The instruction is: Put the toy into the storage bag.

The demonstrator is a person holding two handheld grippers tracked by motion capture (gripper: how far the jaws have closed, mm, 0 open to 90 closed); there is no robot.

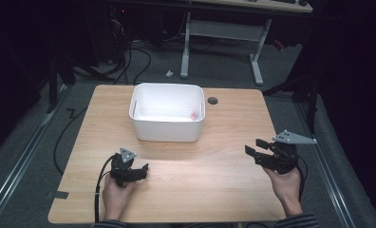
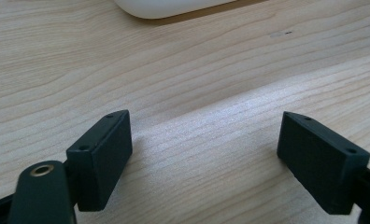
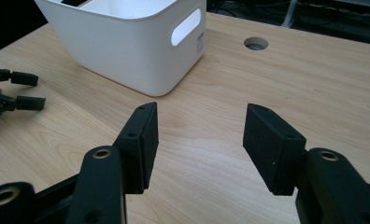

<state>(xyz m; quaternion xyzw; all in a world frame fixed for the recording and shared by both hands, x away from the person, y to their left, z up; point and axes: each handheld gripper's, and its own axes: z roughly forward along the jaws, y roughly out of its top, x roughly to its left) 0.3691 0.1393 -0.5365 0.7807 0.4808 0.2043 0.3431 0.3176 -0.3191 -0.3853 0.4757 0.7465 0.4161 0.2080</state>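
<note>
A: So, what are the jaws doing?

B: The left gripper [image 1: 141,170] sits low near the front edge of the table [image 1: 224,190], on its left side. Its two black jaws stand wide apart, with bare wood between them. They hold nothing.

A: And the other one?

B: The right gripper [image 1: 253,147] is near the right edge of the table, up off the wood. Its jaws stand apart too, about half way, and nothing is between them. They touch nothing.

A: Where is the white bin [image 1: 167,118]?

B: It stands upright toward the back edge, about in the middle. It is well apart from both grippers. The right gripper points toward it, and in the right gripper view you can see a cut-out handle in its side. A small orange thing [image 1: 193,115] lies inside, by the right wall. It is too small to tell what it is.

A: How many of each?

B: Two grippers, two hands, one bin, one little orange thing, and one round hole [image 1: 212,100] in the table, just right of the bin.
</note>
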